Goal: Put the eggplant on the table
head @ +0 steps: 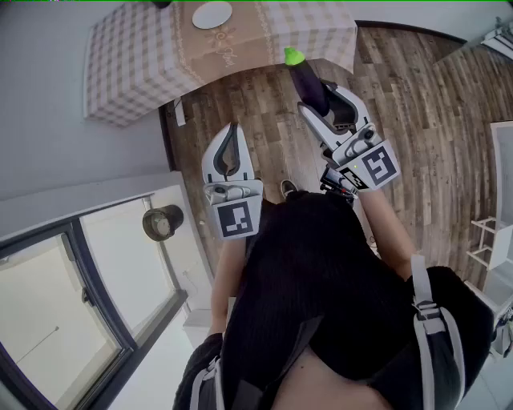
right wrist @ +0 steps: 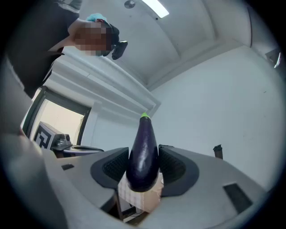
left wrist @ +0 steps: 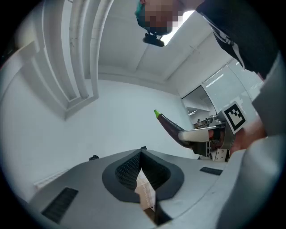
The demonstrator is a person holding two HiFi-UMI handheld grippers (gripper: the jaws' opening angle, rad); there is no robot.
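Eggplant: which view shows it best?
Right gripper view: the eggplant fills the centre, held in the jaws of the right gripper. Head view shows it small, from above; left gripper view, side-on, partly hidden.

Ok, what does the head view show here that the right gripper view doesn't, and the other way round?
Only the head view: the whole table with the white plate on it, and the right gripper's marker cube.

Only the right gripper view: the ceiling light, and both pads pressing the eggplant's sides. Of the table, it catches only a scrap of checked cloth under the jaws.

Both: the eggplant held in the right gripper, green tip forward, and the left gripper, which is shut.
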